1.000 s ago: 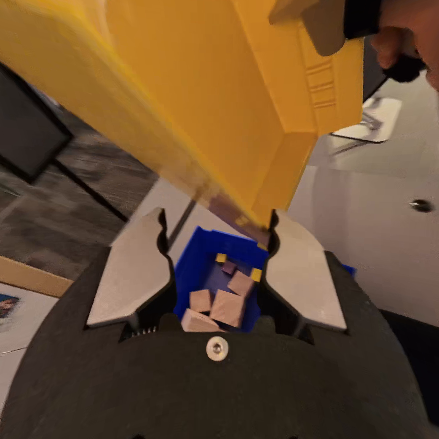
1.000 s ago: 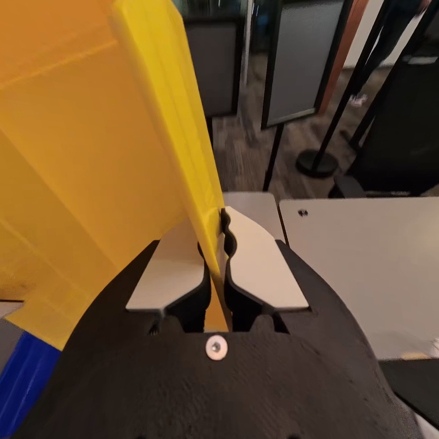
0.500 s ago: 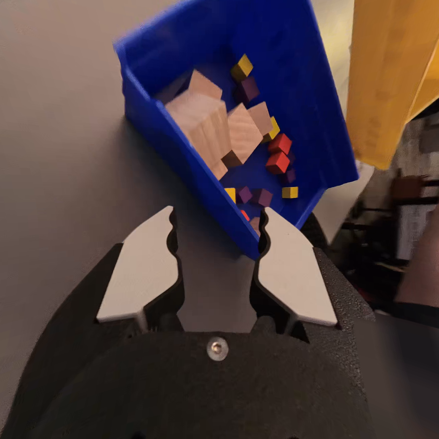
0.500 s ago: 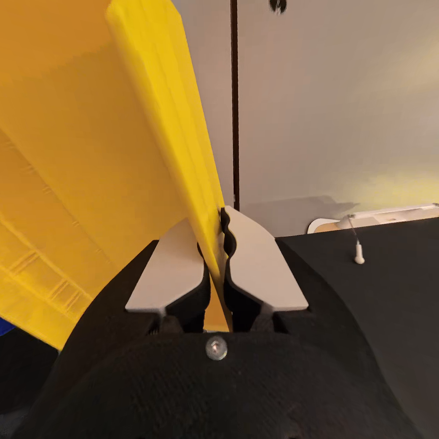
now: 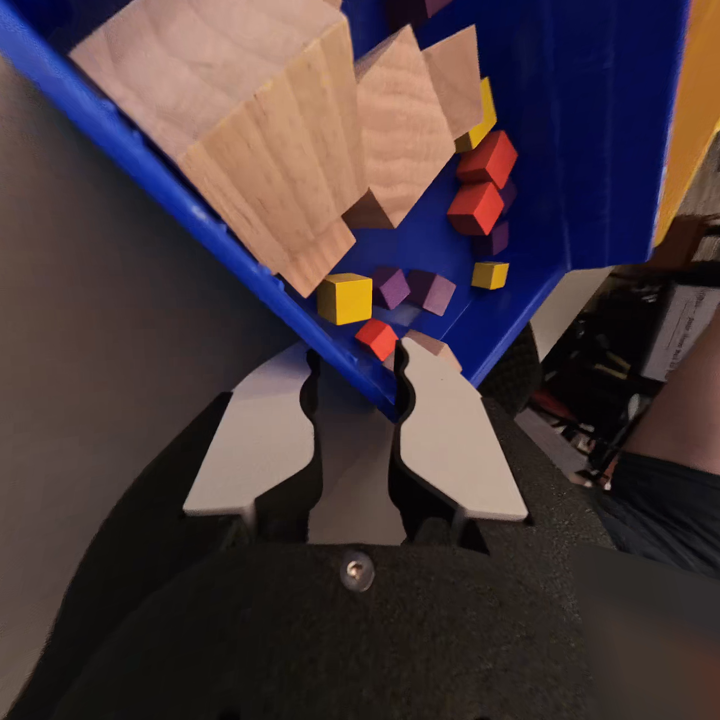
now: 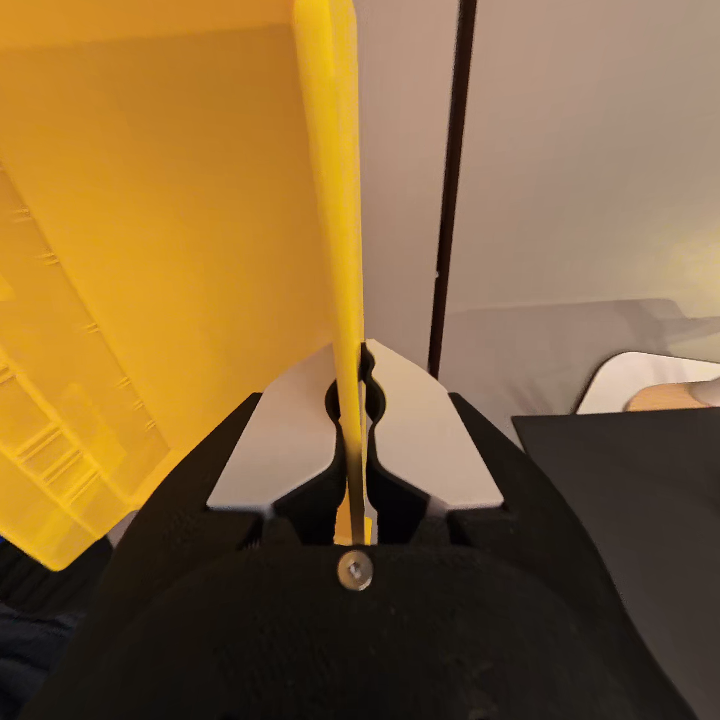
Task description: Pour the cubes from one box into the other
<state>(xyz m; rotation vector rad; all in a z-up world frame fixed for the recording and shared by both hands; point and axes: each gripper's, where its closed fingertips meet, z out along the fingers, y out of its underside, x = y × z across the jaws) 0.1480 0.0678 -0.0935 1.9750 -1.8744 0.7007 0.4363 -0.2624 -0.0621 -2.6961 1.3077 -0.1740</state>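
A blue box (image 5: 584, 156) fills the top of the left wrist view. It holds several large wooden cubes (image 5: 272, 156) and small red (image 5: 483, 159), yellow (image 5: 345, 298) and purple (image 5: 391, 286) cubes. My left gripper (image 5: 354, 346) straddles the box's near wall at a corner, one finger outside and one inside, jaws drawn in against the wall. My right gripper (image 6: 348, 345) is shut on the side wall of a yellow box (image 6: 175, 195) and holds it in the air. I see no cubes in the part of it that shows. The yellow box also shows in the left wrist view (image 5: 697, 97).
The blue box rests on a grey table (image 5: 97, 272). The right wrist view looks down on the grey table (image 6: 565, 156), a dark seam (image 6: 452, 175) and a black surface (image 6: 623, 506) at lower right. A person's arm (image 5: 682, 428) and clutter lie past the table edge.
My left gripper has swung down to the blue box, moved in on its corner and narrowed its jaws around the wall. My right gripper has kept its hold on the yellow box, which now stands more upright.
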